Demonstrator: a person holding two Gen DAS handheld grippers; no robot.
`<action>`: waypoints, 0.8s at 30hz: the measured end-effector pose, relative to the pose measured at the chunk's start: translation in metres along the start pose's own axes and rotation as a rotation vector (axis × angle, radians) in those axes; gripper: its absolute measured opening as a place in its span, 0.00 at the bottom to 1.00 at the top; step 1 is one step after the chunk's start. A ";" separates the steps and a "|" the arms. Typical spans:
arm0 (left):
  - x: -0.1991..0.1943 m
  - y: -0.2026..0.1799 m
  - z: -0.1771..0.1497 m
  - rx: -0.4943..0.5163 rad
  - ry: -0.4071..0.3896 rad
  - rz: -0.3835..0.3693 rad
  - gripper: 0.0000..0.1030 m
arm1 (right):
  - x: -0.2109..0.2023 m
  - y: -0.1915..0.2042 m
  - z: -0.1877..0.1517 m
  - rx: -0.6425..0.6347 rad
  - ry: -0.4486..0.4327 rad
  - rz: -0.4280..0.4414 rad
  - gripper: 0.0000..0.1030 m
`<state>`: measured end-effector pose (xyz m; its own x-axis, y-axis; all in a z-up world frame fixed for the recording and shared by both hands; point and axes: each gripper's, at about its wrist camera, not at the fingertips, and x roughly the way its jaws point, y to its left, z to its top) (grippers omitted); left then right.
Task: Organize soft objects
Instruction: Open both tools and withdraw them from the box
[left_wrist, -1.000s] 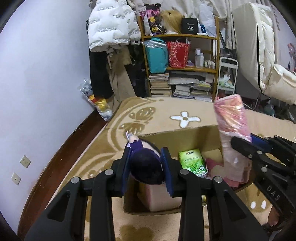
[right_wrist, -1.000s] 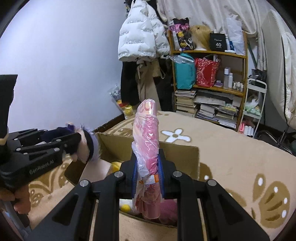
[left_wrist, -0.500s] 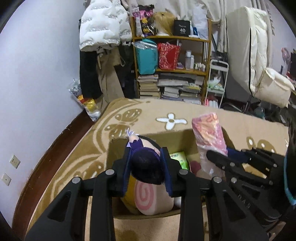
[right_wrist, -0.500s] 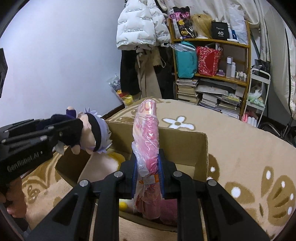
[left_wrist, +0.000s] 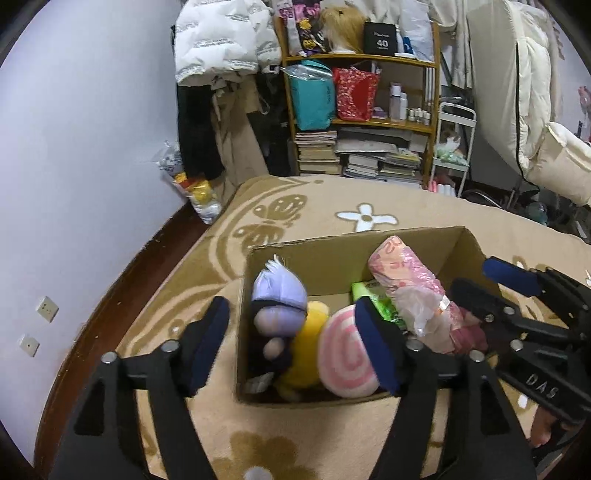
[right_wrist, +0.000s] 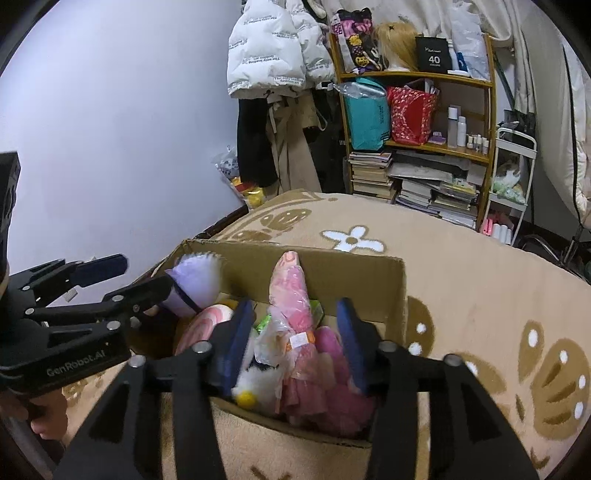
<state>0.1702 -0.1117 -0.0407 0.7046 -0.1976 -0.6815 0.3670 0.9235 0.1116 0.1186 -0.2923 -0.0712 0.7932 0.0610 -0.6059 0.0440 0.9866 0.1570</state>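
Observation:
An open cardboard box (left_wrist: 332, 247) (right_wrist: 369, 269) stands on the beige rug. In its left part lies a plush doll with lilac hair (left_wrist: 279, 295) (right_wrist: 195, 280), beside a yellow plush (left_wrist: 310, 354) and a pink swirl cushion (left_wrist: 343, 358) (right_wrist: 199, 328). A pink plastic-wrapped roll (left_wrist: 410, 288) (right_wrist: 291, 295) leans in the right part, next to a green packet (left_wrist: 373, 299). My left gripper (left_wrist: 295, 343) is open and empty above the doll. My right gripper (right_wrist: 291, 343) is open and empty around the roll's lower end.
A wooden shelf (left_wrist: 369, 122) with books, bags and bottles stands at the back, with hanging coats (left_wrist: 221, 55) to its left. A white cart (left_wrist: 450, 147) and folded bedding (left_wrist: 517, 92) are at the right. The lilac wall (left_wrist: 74, 147) and dark floor strip run along the left.
Both grippers have opened. The doll has dropped from the left gripper into the box; the pink roll has dropped from the right gripper and leans in the box.

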 end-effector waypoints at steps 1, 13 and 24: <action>-0.003 0.001 -0.001 0.002 -0.005 0.008 0.75 | -0.002 -0.001 0.000 0.005 -0.002 -0.002 0.54; -0.072 0.012 -0.010 0.041 -0.070 0.068 0.90 | -0.045 0.001 0.000 0.061 -0.009 0.010 0.93; -0.134 0.038 -0.021 -0.019 -0.125 0.128 1.00 | -0.103 0.015 0.007 0.063 -0.079 -0.010 1.00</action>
<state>0.0762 -0.0434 0.0396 0.8153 -0.1157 -0.5674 0.2583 0.9496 0.1774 0.0420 -0.2850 -0.0009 0.8380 0.0366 -0.5445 0.0883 0.9755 0.2015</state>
